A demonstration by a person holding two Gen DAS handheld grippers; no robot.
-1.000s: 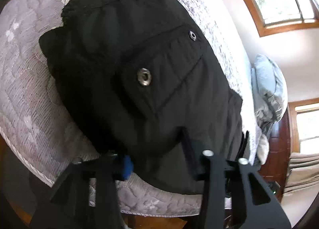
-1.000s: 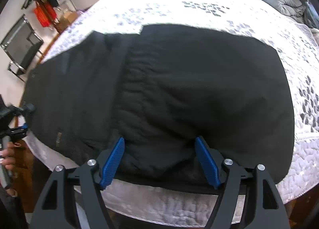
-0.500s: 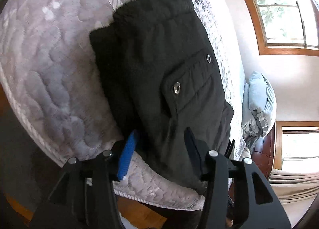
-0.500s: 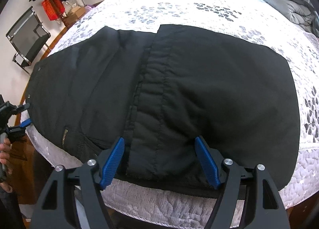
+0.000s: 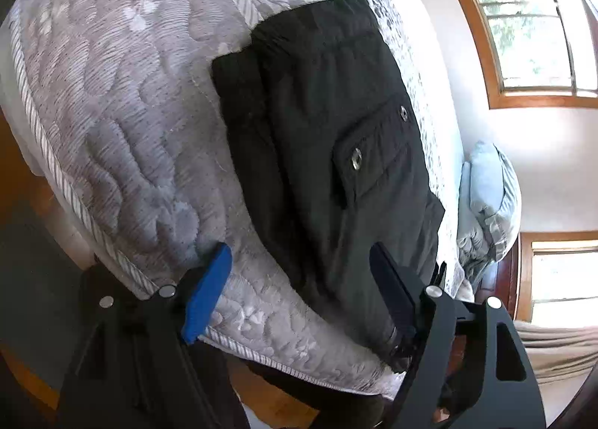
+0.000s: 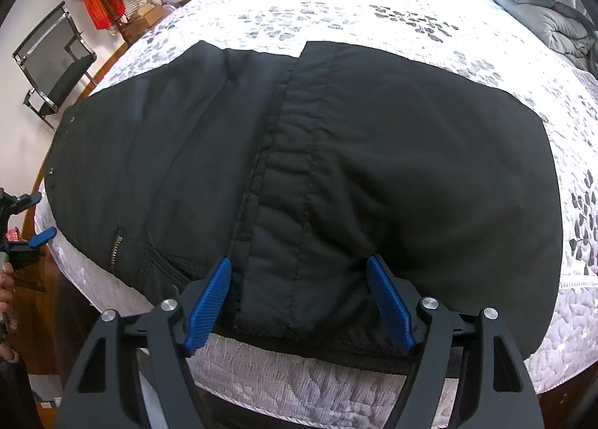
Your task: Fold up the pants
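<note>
The black pants [image 6: 336, 174] lie folded flat on the quilted bed [image 6: 336, 10], near its edge. A gathered, stitched band runs down the middle, ending between the right tongs [image 6: 299, 298], whose fingers stand apart at either side of the hem without pressing it. A zipper [image 6: 116, 247] sits left of those tongs. Ahead of the left tongs [image 5: 302, 279], a flap pocket [image 5: 373, 152] with 2 metal snaps faces up; the pants' end lies by the dark finger.
</note>
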